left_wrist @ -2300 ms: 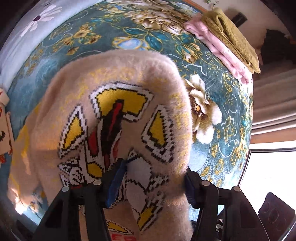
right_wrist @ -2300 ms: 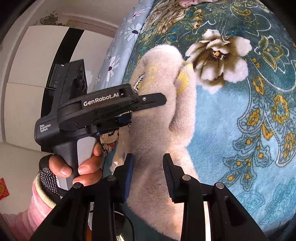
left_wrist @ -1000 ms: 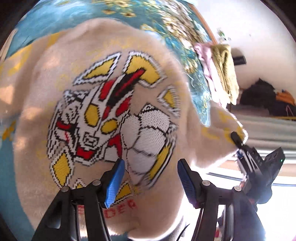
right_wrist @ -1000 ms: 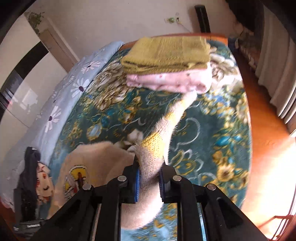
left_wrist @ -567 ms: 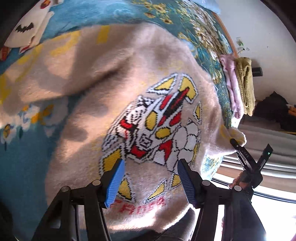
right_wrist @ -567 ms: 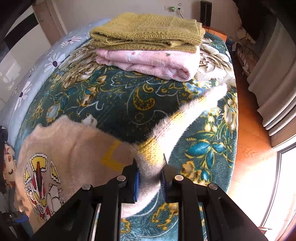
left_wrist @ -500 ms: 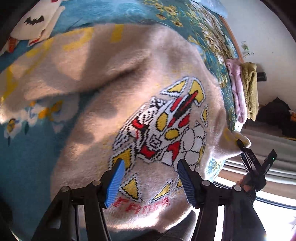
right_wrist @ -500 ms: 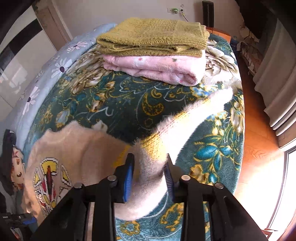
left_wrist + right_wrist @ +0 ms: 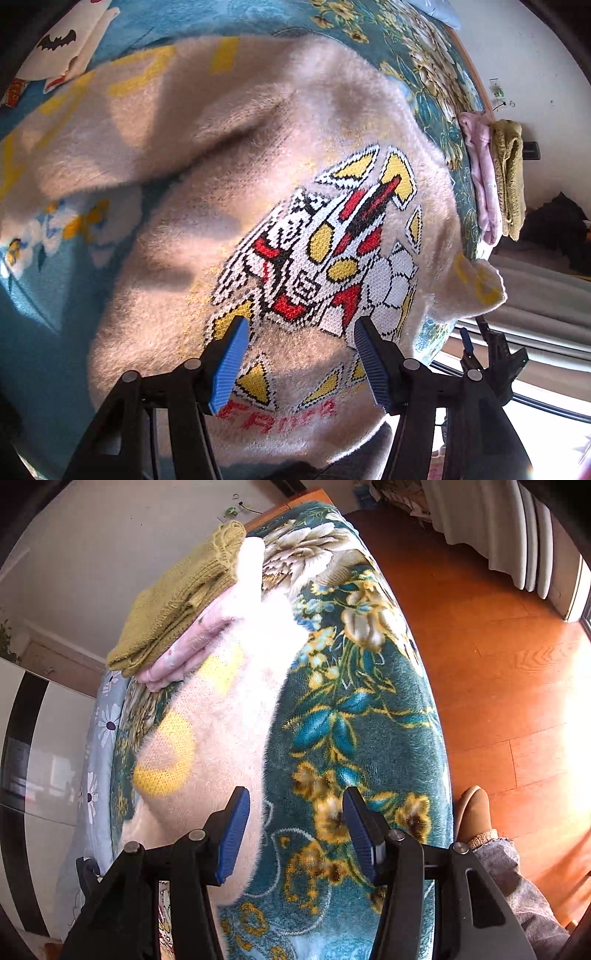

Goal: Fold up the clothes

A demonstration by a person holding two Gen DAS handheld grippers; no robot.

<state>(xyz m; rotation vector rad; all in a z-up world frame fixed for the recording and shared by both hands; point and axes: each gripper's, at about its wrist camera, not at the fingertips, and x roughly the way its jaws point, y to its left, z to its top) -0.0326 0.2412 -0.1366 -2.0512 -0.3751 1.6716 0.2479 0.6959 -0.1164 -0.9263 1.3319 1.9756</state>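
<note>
A fuzzy cream sweater (image 9: 229,206) with a knitted red, yellow and white robot figure lies spread front-up on the teal floral blanket (image 9: 44,332). My left gripper (image 9: 299,354) hovers open just above its lower chest, nothing between the blue pads. In the right wrist view one cream sleeve (image 9: 221,709) with yellow patches lies stretched along the blanket (image 9: 354,731) toward the folded stack. My right gripper (image 9: 293,830) stands open above the sleeve's edge, empty. The other gripper (image 9: 491,350) shows at the right in the left wrist view.
A folded olive knit (image 9: 177,594) on a folded pink garment (image 9: 184,653) sits at the far end of the bed. A white printed garment (image 9: 62,48) lies at upper left. Wooden floor (image 9: 498,646), curtains (image 9: 491,524) and a slippered foot (image 9: 472,816) lie right of the bed edge.
My right gripper has opened and let go of the sleeve, which now lies flat on the blanket. The left gripper stayed open and drew back slightly over the sweater's front.
</note>
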